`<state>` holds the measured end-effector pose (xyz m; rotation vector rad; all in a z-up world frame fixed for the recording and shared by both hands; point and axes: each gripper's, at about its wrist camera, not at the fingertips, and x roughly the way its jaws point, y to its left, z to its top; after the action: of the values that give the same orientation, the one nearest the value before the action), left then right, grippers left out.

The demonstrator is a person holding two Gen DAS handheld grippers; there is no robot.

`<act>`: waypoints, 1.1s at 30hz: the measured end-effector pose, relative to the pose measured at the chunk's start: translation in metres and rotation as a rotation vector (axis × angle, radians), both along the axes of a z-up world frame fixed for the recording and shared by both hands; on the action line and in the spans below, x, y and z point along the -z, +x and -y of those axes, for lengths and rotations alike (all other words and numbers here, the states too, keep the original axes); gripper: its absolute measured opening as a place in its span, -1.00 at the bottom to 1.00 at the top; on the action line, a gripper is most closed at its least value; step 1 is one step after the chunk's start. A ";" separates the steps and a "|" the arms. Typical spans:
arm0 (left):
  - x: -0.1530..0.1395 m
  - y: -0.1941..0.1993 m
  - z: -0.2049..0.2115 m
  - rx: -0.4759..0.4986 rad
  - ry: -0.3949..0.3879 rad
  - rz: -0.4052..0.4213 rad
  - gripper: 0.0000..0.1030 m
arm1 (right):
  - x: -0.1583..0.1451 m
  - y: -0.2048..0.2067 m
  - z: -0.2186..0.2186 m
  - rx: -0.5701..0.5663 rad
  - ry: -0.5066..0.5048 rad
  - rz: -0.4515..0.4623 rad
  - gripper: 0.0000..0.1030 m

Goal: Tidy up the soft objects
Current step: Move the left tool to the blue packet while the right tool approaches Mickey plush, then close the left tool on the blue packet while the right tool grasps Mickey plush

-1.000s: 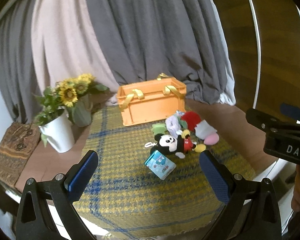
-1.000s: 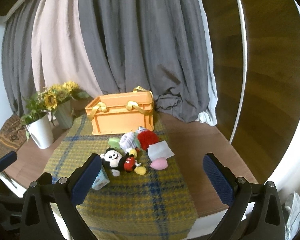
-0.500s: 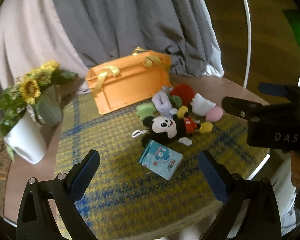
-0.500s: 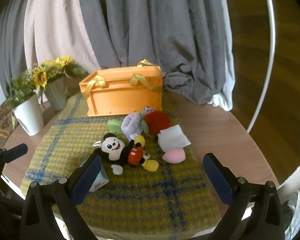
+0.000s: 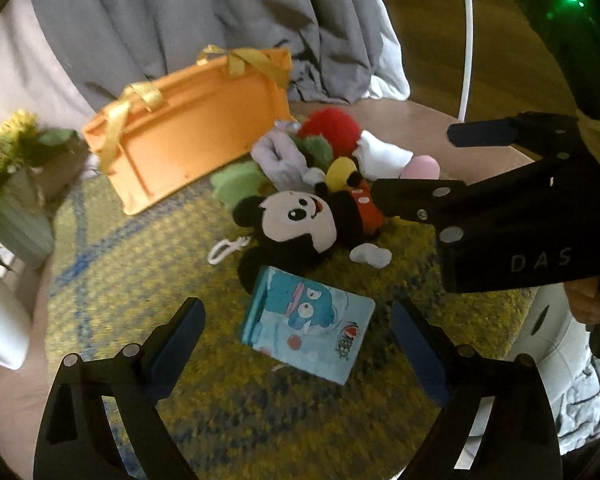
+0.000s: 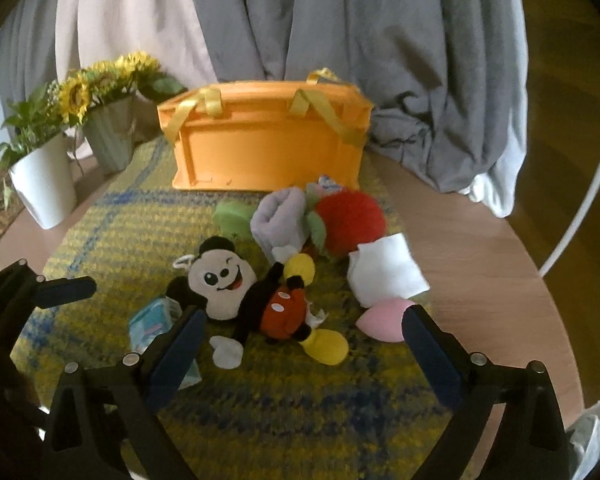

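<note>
Left wrist view shows my left hand-held gripper [image 5: 296, 320] has closed in, spread around the blue cloth book [image 5: 306, 322] near the surface's front edge. My right hand-held gripper [image 6: 302, 326], also spread, now hangs over the Mickey plush [image 6: 256, 296]. Nothing is grasped; the orange crate [image 6: 266, 148] waits behind at the back edge.

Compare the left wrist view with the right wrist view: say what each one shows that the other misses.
Only the left wrist view shows the blue pouch face-on, with its cartoon print. Only the right wrist view shows the white pot whole and the sunflowers sharply. Both show the orange crate, the mouse plush, the red plush, the pink sponge and the yellow mat, and both grippers, left and right, open.
</note>
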<state>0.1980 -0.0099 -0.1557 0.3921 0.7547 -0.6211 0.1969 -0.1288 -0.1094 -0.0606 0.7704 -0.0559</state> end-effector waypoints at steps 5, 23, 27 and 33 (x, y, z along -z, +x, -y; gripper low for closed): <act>0.012 0.014 0.007 0.044 -0.006 -0.062 0.77 | 0.018 0.021 0.003 -0.024 0.040 -0.057 0.75; 0.023 0.029 0.010 0.013 -0.038 -0.145 0.53 | 0.050 0.058 -0.001 -0.168 0.083 -0.171 0.57; 0.019 0.026 0.005 -0.020 -0.057 -0.158 0.53 | 0.053 0.056 -0.003 -0.222 0.136 -0.209 0.27; 0.018 0.018 -0.005 -0.078 -0.060 -0.175 0.52 | 0.059 0.053 -0.010 -0.224 0.043 -0.214 0.03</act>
<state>0.2158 -0.0049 -0.1738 0.2537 0.9117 -0.6084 0.2494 -0.1187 -0.1681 -0.1130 0.9739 0.1823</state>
